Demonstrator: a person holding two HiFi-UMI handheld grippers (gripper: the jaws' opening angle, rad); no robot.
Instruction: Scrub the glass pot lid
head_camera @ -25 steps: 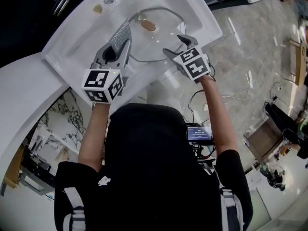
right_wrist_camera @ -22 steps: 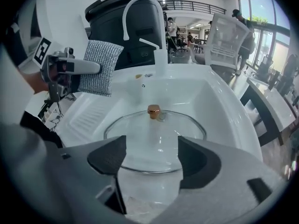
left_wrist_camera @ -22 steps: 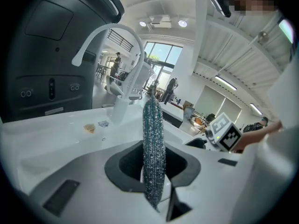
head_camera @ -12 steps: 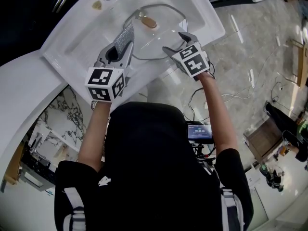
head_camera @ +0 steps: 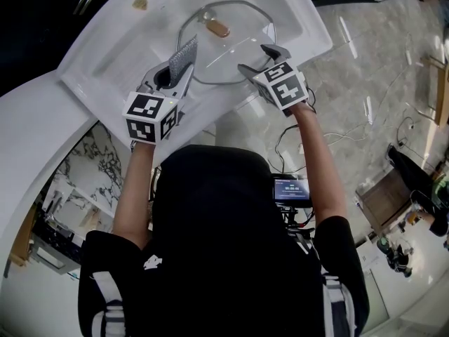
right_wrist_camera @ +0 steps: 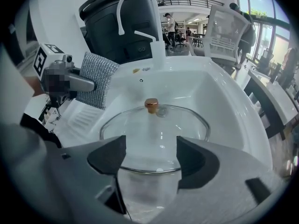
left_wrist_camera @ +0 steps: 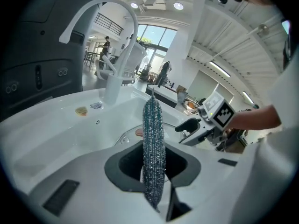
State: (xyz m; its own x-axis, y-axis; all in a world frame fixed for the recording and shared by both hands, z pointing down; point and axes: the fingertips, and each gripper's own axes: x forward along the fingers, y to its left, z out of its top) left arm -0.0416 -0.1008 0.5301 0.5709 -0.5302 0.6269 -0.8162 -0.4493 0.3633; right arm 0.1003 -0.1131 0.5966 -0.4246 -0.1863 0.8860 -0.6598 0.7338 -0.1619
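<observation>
The glass pot lid [head_camera: 228, 55] with a metal rim and a copper knob [head_camera: 217, 28] lies in the white sink [head_camera: 126, 44]. My left gripper [head_camera: 175, 67] is shut on a silvery scrub sponge [head_camera: 184, 55], which stands on edge just left of the lid. In the left gripper view the sponge [left_wrist_camera: 153, 143] rises edge-on between the jaws. My right gripper [head_camera: 255, 58] hangs at the lid's near right rim. In the right gripper view its jaws stand wide apart around the lid's [right_wrist_camera: 154, 134] near rim, with the pads off the glass. My right gripper [right_wrist_camera: 149, 155] is open.
A white curved faucet [right_wrist_camera: 135, 3] stands at the sink's far side, with a small yellow bit [head_camera: 141, 3] near it. The sink's front rim [head_camera: 231, 100] runs under both grippers. A dark appliance [right_wrist_camera: 117, 27] rises behind the faucet. Marble floor [head_camera: 379, 83] lies to the right.
The sink and lid have slid slightly up in the view. Both grippers stay by the lid's near edge, the left still holding the sponge. The right jaws look a touch wider.
</observation>
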